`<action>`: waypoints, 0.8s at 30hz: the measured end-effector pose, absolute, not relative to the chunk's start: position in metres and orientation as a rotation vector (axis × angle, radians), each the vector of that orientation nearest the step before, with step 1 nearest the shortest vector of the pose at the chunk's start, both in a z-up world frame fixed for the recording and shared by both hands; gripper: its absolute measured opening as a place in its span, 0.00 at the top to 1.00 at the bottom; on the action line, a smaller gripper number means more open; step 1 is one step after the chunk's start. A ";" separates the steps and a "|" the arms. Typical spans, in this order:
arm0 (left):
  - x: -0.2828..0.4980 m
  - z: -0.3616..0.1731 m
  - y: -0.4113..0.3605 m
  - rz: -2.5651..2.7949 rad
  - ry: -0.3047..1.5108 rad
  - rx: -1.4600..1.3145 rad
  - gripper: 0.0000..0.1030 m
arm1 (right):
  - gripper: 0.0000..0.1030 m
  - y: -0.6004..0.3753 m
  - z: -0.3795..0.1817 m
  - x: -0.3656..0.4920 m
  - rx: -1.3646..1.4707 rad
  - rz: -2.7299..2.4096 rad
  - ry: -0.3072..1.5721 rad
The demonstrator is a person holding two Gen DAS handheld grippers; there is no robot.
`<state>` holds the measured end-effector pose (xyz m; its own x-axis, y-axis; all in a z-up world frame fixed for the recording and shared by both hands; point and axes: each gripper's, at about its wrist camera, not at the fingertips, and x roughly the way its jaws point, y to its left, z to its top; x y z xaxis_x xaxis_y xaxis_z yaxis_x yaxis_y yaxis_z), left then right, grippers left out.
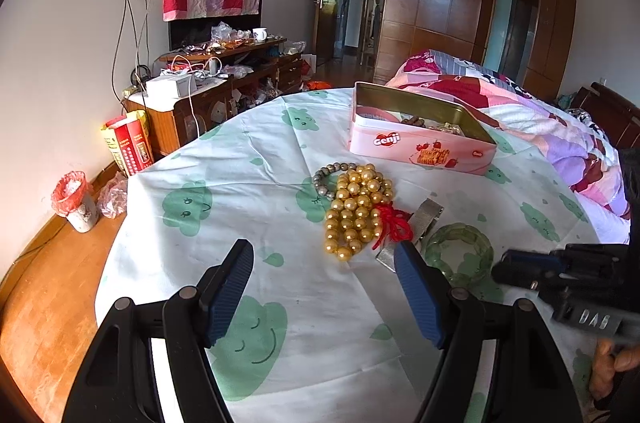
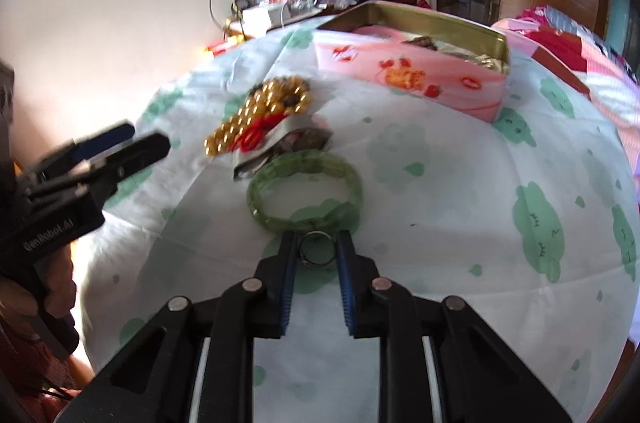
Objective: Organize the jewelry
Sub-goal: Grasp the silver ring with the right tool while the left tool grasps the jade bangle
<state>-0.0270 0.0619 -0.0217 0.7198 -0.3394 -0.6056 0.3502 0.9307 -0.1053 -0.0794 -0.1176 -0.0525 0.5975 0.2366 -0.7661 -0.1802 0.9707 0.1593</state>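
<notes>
Your right claw (image 2: 316, 251) had pinched a small ring (image 2: 317, 250) off the surface (image 2: 440, 223); your left claw (image 1: 324, 287) stood wide, empty. Some jewelry lay in the pink tin (image 2: 408, 71); gold beads (image 1: 356, 211), green bangle (image 2: 304, 191) and more waited outside.

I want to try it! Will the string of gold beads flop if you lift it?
Probably. The string of round gold beads lies in a loose heap, so it should dangle and swing. Its shiny beads look slippery, and may roll slightly on the cloth.
</notes>
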 end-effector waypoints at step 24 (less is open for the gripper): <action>-0.017 -0.045 -0.034 -0.514 0.900 0.133 0.93 | 0.77 -0.177 -0.025 -0.069 0.248 0.086 0.653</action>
